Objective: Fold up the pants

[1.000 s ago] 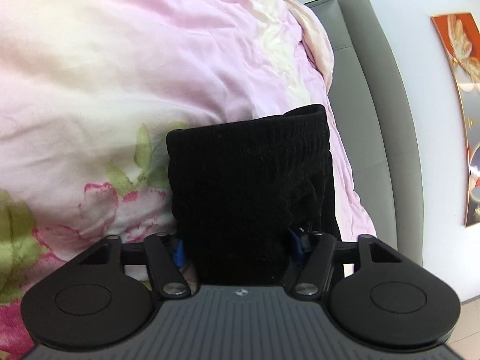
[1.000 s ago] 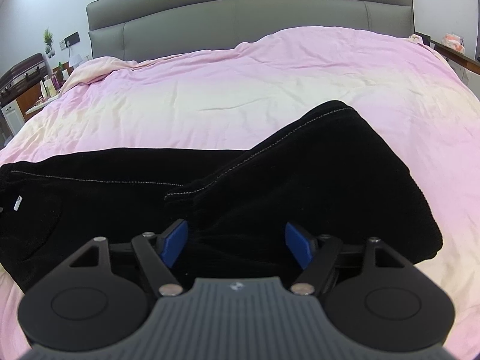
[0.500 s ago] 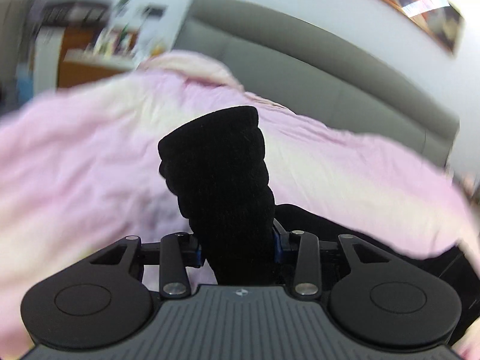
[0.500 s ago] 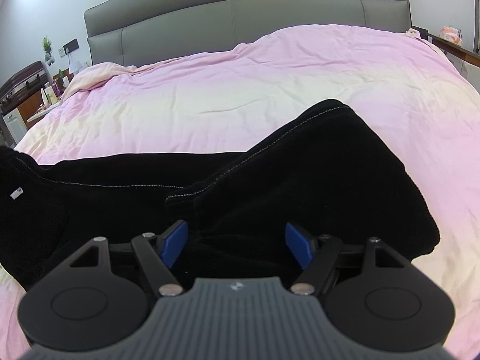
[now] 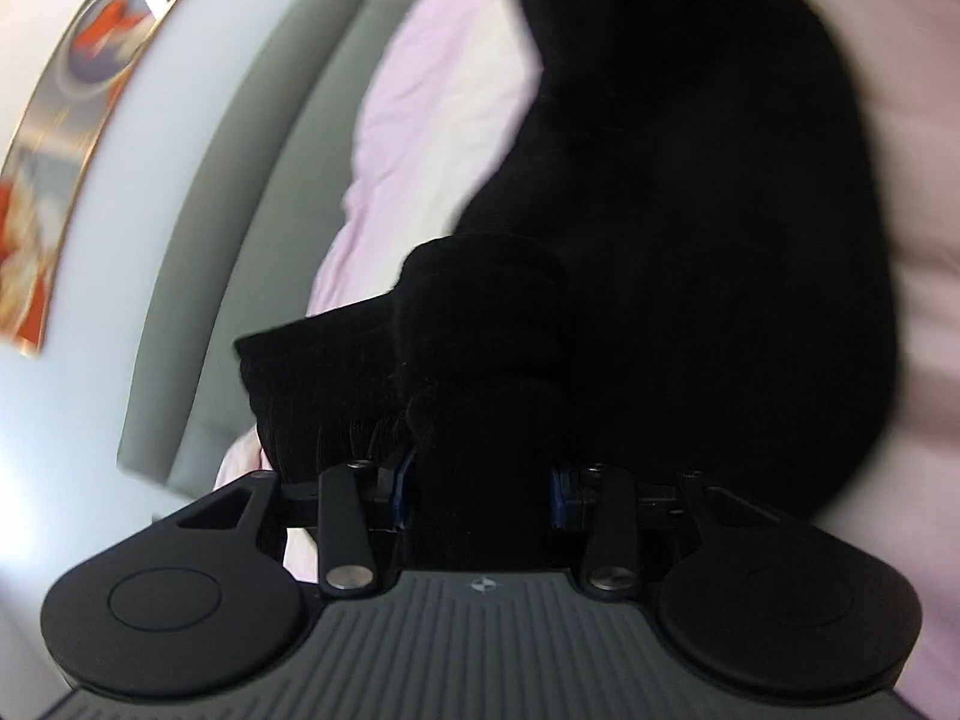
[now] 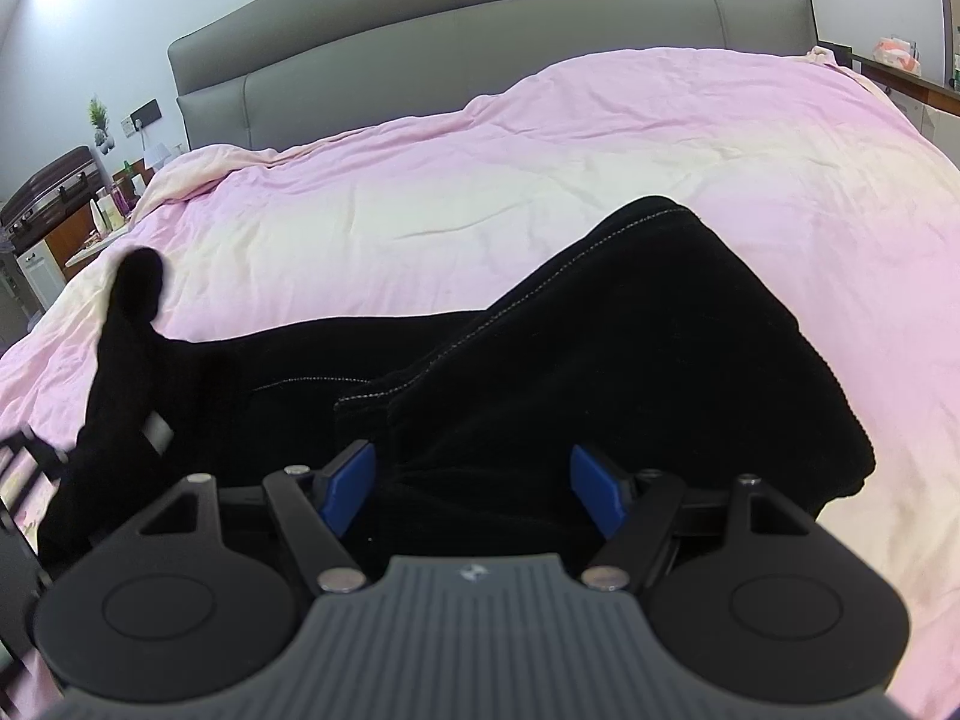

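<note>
Black pants (image 6: 600,360) lie on the pink bed, one part folded over at the right. My left gripper (image 5: 480,486) is shut on the ribbed waistband end of the pants (image 5: 474,360), lifted off the bed, with the rest of the pants (image 5: 720,210) stretching ahead. In the right wrist view the lifted waistband (image 6: 132,324) rises at the left. My right gripper (image 6: 474,486) is open, its blue pads (image 6: 348,483) apart, low over the black fabric, holding nothing.
A pink and cream duvet (image 6: 480,180) covers the bed. A grey padded headboard (image 6: 510,30) stands behind. A framed picture (image 5: 66,120) hangs on the wall. A bedside cabinet with small items (image 6: 72,204) stands at the far left.
My left gripper closed on the waistband, lifted it off the bed and swung round toward the rest of the pants. My right gripper has stayed open and almost still.
</note>
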Available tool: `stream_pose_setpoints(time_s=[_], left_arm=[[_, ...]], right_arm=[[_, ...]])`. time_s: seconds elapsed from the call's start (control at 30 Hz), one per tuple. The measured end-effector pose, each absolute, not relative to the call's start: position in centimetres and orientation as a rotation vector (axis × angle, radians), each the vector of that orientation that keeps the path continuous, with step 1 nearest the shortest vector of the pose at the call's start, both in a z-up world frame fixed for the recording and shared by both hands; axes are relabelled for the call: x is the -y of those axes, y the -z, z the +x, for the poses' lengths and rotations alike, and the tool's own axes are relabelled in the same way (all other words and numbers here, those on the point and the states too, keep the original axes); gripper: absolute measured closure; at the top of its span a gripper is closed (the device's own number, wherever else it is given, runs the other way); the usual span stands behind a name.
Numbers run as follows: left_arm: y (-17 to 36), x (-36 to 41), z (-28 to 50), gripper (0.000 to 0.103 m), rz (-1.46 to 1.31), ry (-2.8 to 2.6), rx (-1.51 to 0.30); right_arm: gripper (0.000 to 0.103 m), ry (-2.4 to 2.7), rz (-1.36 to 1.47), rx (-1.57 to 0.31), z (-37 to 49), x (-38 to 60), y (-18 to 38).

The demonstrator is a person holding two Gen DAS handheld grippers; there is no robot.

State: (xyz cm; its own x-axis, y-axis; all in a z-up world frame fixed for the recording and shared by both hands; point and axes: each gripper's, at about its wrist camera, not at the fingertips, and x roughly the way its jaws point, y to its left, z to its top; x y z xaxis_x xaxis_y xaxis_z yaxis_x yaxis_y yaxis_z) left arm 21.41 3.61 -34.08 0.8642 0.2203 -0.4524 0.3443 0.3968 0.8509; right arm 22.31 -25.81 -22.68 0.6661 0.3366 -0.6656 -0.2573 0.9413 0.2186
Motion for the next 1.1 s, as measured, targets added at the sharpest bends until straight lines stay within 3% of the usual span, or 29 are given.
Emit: stream_pose_setpoints(time_s=[0.17,0.33,0.43,0.6,0.77,0.83,1.0,1.03,1.1], left_arm=[[35.0,-4.3,20.2,0.055,1.204,0.116,-0.51],[33.8,-5.3,19.4,0.038,1.2,0.152,-0.485],[31.9,-5.8,18.5,0.025,1.102,0.157,-0.492],[27.4,-9.0,18.3,0.022,0.773,0.155,-0.558],[23.6,-15.9,20.5,0.017,0.194,0.201,-0.639],[24.0,-18.5,22.3,0.016,-0.018,0.184,-0.715],[27.0,-20.4,24.1,0.023,-0.21,0.141,-0.849],[27.6,-20.7,24.3,0.021,-0.257,0.141,-0.865],[28.3,-21.5,24.7,0.019,-0.351,0.117,-0.881]], right_arm=[[0.033,-0.351,0.098,-0.773,22.4,25.7,22.8],[0.033,-0.359,0.09,-0.751,22.2,25.7,22.6],[0.033,-0.445,0.07,-0.644,21.2,24.8,21.2],[0.034,-0.72,0.129,-0.609,20.2,21.5,19.7],[0.036,-0.83,0.155,-0.683,21.2,17.4,20.9],[0.043,-0.855,0.177,-0.735,21.8,15.9,21.8],[0.046,-0.878,0.16,-0.861,22.6,12.8,24.7],[0.057,-0.887,0.154,-0.874,22.5,12.3,25.1],[0.062,-0.915,0.124,-0.888,22.1,11.6,25.5]])
